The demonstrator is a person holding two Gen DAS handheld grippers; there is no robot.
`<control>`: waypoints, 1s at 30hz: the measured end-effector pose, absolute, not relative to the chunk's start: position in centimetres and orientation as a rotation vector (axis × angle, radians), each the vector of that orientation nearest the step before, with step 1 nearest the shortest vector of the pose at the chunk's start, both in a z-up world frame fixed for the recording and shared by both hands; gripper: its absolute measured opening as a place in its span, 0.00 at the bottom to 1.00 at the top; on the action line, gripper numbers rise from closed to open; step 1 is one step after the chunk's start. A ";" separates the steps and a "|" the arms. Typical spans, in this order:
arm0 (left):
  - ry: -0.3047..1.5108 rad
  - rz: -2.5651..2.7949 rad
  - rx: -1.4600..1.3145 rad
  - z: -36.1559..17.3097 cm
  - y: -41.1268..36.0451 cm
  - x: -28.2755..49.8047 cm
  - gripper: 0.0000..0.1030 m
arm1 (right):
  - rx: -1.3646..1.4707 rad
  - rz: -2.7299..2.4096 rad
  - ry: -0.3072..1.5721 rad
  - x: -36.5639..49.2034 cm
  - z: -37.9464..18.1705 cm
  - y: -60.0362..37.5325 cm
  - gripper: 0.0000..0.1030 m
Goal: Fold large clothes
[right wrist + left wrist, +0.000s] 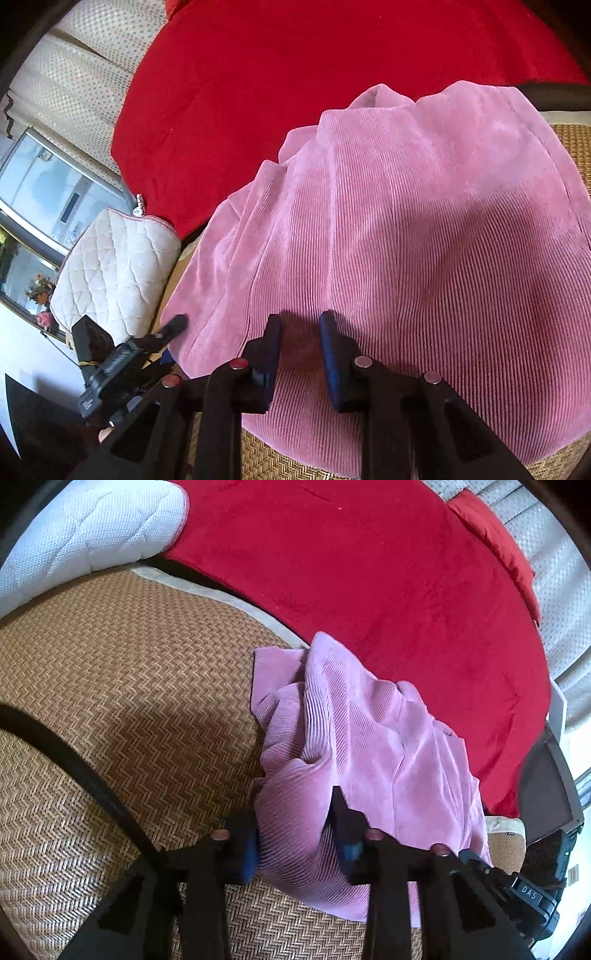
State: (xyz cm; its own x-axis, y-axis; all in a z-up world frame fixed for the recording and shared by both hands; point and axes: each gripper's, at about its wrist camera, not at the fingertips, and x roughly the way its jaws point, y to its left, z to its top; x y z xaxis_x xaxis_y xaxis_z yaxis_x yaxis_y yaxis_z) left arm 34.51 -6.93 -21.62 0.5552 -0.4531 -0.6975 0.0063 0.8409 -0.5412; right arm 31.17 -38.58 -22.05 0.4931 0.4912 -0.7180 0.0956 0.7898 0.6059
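Note:
A pink ribbed garment [362, 746] lies bunched on a woven straw mat [129, 686], its far part reaching a red blanket [369, 565]. My left gripper [291, 812] is open, its jaws standing around a raised fold at the garment's near left edge. In the right wrist view the garment [424, 221] spreads wide and fairly flat. My right gripper [301, 328] is open, its fingers resting on the cloth near its near edge, with a small gap between them. The other gripper [173, 326] shows at the garment's left edge.
A white quilted pillow [81, 531] lies at the far left of the mat. A quilted cushion [114, 269] sits left of the garment, by a glass cabinet [55, 199]. A black cable [74, 768] crosses the mat. A red pillow [495, 539] lies at the far right.

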 end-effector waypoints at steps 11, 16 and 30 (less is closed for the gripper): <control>0.715 -0.469 -0.367 -15.6 -11.8 32.6 0.10 | 0.757 0.330 1.038 31.0 -23.5 -40.3 0.14; 0.677 -0.693 -0.132 -15.0 -20.9 29.1 0.09 | 0.912 0.403 1.051 31.1 -24.9 -42.3 0.10; 0.758 -0.778 -0.056 -18.6 -24.4 29.7 0.08 | 0.934 0.395 0.881 33.2 -19.8 -44.6 0.87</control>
State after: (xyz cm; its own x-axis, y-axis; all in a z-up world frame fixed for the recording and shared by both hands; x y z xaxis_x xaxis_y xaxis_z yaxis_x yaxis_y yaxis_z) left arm 29.70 -24.37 -18.59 0.4659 -0.6524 -0.5978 0.6139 0.7248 -0.3126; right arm 33.22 -44.58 -19.76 0.6001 0.6397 -0.4803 0.0664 0.5585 0.8268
